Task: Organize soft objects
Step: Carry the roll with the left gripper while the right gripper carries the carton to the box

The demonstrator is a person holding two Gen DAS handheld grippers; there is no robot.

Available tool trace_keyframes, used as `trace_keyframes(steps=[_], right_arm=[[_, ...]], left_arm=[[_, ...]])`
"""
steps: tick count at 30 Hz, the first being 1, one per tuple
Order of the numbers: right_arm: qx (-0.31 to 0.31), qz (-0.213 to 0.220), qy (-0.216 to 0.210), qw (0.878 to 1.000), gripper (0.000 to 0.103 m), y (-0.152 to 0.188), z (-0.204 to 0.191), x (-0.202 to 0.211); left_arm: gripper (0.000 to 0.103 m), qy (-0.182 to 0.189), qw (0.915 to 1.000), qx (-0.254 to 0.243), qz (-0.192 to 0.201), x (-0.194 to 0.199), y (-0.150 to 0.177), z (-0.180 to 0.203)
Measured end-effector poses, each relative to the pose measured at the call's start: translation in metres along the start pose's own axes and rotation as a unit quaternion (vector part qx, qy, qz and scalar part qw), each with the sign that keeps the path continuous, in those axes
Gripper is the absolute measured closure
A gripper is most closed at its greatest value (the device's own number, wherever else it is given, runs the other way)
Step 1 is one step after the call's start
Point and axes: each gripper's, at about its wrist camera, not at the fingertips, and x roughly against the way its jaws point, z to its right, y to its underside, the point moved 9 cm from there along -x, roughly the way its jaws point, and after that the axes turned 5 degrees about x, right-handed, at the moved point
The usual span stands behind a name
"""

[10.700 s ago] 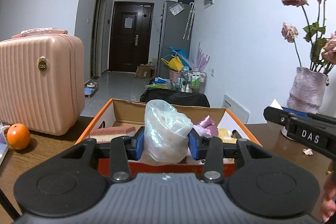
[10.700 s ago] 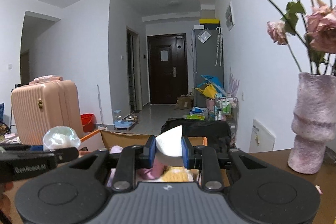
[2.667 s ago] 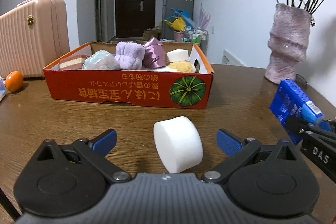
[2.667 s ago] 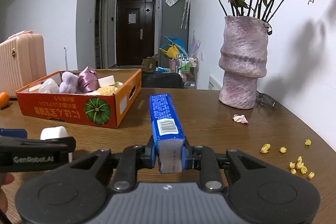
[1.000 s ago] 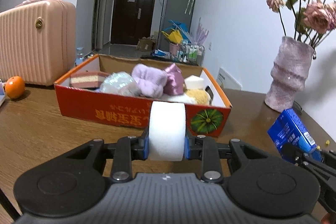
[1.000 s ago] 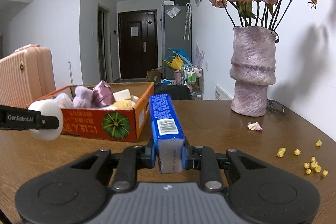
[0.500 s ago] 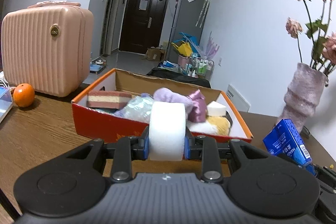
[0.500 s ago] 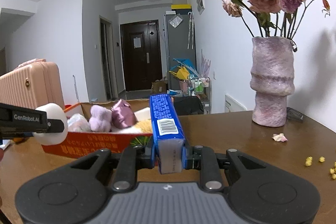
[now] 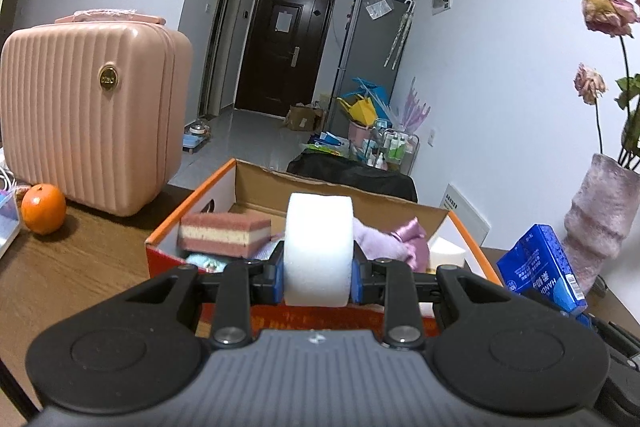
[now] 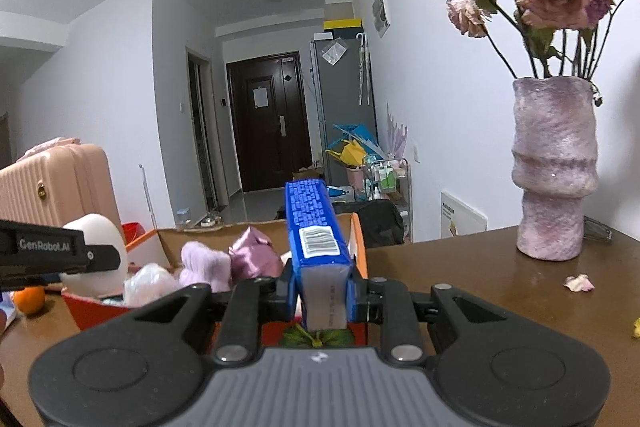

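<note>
The left claw (image 9: 318, 273) is closed tight on a white foam roll (image 9: 319, 247). Its two blue pads press the flat sides of the roll, and the roll stands up between them. The right claw (image 10: 322, 297) is closed on a blue pack of tissues (image 10: 314, 235), which sticks out long and straight in front of it.

Both things look to be on their way into the orange box (image 9: 172, 227). The roll hangs at the near wall of the box, a little above it. The pack points over the right end of the box.

The next move, most likely, is to carry each thing over the near wall, lower it and let go. The box is already quite full. A pink sponge cake (image 9: 224, 233), a fuzzy purple cloth (image 10: 206, 265) and a shiny purple pouch (image 10: 252, 257) lie inside. There is some bare room at the back left, behind the cake, so the roll may fit there. The pack is long, so it needs a gap by the right wall.

The two claws are near each other, so they could bump. A pink case (image 9: 92, 115) and an orange (image 9: 43, 203) sit well to the left on the tabletop (image 9: 72, 279). A vase (image 10: 554, 167) of flowers stands to the right, apart from the box.
</note>
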Motion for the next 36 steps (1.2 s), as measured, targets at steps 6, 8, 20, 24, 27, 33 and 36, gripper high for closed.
trace_keyframes(steps=[6,8,20,24,27,33,36], right_arm=[[-0.008,0.005,-0.003,1.000,0.081,-0.009,-0.007,-0.029],[-0.007,0.005,-0.003,1.000,0.081,-0.011,-0.009,-0.038],[-0.003,0.005,-0.012,1.000,0.081,-0.022,-0.018,-0.087],[0.002,0.004,-0.015,1.000,0.081,-0.023,-0.022,-0.100],[-0.001,0.002,-0.021,1.000,0.081,-0.025,-0.023,-0.107],[0.002,-0.001,-0.024,1.000,0.081,-0.026,-0.024,-0.120],[0.000,-0.008,-0.026,1.000,0.081,-0.025,-0.024,-0.126]], left_arm=[[0.074,-0.007,0.9999,0.003,0.008,-0.022,-0.012,-0.005],[0.074,-0.010,0.9999,0.001,0.009,-0.030,-0.015,-0.006],[0.074,-0.021,0.9994,-0.018,0.022,-0.073,-0.029,-0.006],[0.074,-0.024,0.9993,-0.021,0.021,-0.084,-0.028,-0.006],[0.074,-0.028,0.9992,-0.021,0.019,-0.090,-0.027,-0.007],[0.074,-0.034,0.9990,-0.023,0.017,-0.104,-0.029,-0.010],[0.074,-0.035,0.9991,-0.022,0.013,-0.109,-0.028,-0.013]])
